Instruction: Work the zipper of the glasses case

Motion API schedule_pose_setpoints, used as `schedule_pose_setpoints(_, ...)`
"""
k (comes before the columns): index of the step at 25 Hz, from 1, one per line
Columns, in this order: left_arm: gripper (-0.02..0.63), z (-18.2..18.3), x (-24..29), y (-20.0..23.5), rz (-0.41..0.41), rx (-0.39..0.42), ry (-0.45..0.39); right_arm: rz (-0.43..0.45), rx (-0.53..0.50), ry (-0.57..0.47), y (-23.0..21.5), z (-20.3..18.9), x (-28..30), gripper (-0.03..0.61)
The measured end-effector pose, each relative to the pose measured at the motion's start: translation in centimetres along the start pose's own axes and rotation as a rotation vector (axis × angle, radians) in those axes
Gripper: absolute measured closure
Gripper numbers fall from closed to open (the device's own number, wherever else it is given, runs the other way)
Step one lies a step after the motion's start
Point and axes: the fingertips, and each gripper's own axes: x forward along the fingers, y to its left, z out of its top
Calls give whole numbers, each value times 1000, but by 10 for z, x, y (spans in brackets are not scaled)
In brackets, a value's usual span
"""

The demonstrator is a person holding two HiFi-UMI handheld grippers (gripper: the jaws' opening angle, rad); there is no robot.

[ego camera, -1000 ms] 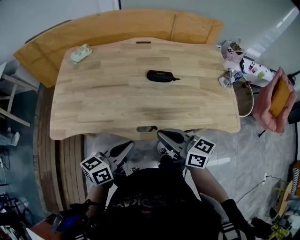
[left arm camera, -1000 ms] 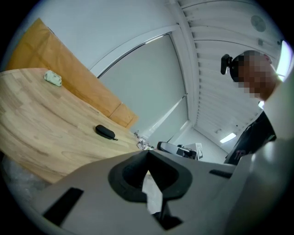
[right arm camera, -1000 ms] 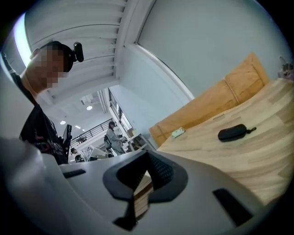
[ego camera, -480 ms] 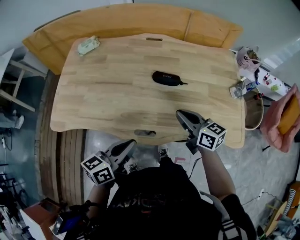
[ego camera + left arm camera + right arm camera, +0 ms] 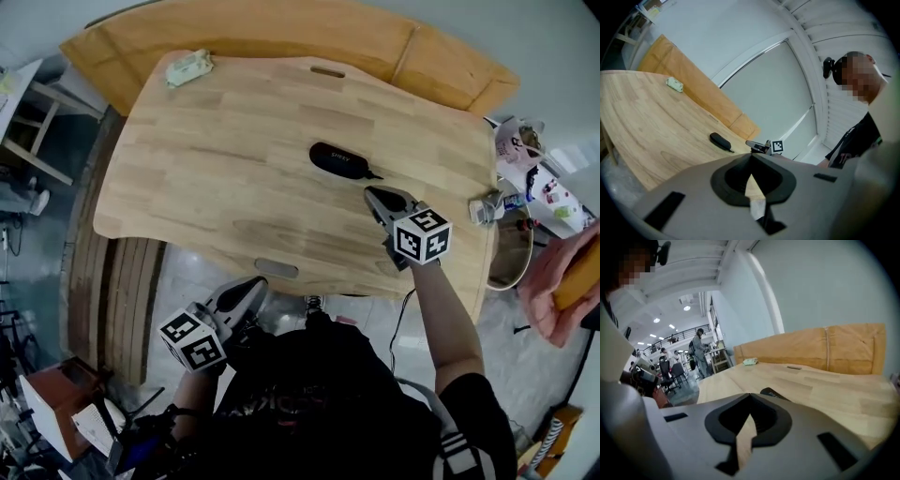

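Note:
The black glasses case (image 5: pixel 339 160) lies zipped on the wooden table (image 5: pixel 216 169), its pull tab pointing right. My right gripper (image 5: pixel 372 194) hovers over the table just to the near right of the case, jaws shut and empty. In the right gripper view the case (image 5: pixel 774 393) peeks out just beyond the shut right gripper (image 5: pixel 750 401). My left gripper (image 5: pixel 258 284) hangs below the table's near edge, shut, holding nothing. The left gripper view shows the case (image 5: pixel 720 140) far ahead of the left gripper (image 5: pixel 751 164).
A green-white packet (image 5: pixel 190 67) lies at the table's far left corner. A wooden panel (image 5: pixel 281 37) runs behind the table. A crumpled bottle (image 5: pixel 487 208), a pink bag (image 5: pixel 553 281) and other clutter sit off the right side. People stand in the background (image 5: pixel 699 350).
My right gripper has moved forward from the table's near edge to just beside the case. The left gripper has stayed below the edge. The head view has swung to the right.

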Motion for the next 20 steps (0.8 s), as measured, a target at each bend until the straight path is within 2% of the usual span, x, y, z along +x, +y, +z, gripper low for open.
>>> schedule_pose_setpoints(2, 603, -4, 4, -2, 30, -16, -5, 45, -44, 53, -11, -1, 14, 547)
schedule_pose_setpoints(4, 603, -8, 5, -2, 56, -30, -11, 87, -70, 110, -20, -3, 29, 404)
schedule_pose_setpoints(8, 603, -6, 6, -2, 95, -49, -18, 101, -169, 237, -42, -10, 66, 317)
schedule_pose_setpoints(15, 603, -11, 6, -3, 154, -72, -28, 123, -421, 507, -77, -38, 113, 222)
schedule_pose_setpoints(20, 603, -19, -1, -3, 201, -98, -37, 155, -519, 643, -87, -55, 138, 195)
